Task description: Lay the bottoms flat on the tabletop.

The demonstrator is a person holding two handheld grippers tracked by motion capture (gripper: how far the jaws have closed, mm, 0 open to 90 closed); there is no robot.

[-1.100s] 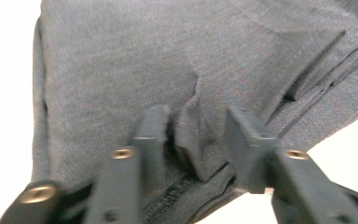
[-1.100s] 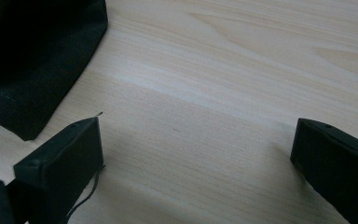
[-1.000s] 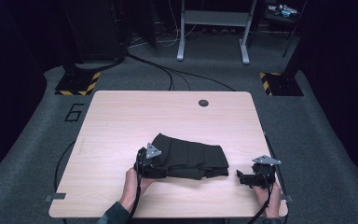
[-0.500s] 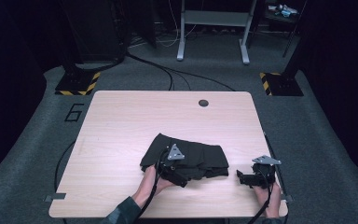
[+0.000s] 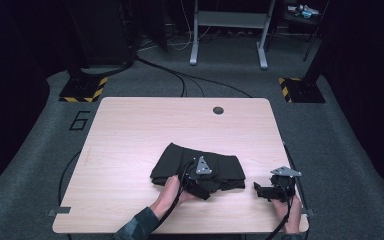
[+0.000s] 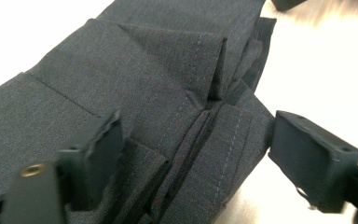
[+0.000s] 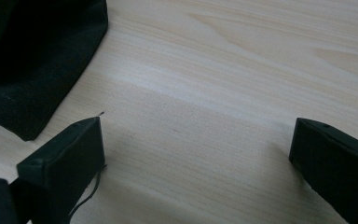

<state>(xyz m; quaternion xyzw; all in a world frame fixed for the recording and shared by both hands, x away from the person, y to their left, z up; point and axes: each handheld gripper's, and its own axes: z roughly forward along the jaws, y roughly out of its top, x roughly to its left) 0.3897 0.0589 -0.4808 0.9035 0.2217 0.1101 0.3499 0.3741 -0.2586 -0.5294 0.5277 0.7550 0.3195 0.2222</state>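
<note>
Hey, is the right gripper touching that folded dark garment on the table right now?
Apart. The right gripper view shows the right gripper open over bare table, with light wood between its jaw and the folded dark garment.

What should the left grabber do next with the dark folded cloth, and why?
Probably close. The left gripper has its jaws open on either side of the near edge of the folded dark cloth, layers between them, nothing pinched yet. The right gripper rests open on the table, apart from the cloth.

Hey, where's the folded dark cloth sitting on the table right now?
In the high view the folded dark cloth lies at the table's near middle, with the left gripper on its near edge and the right gripper apart to its right.
</note>
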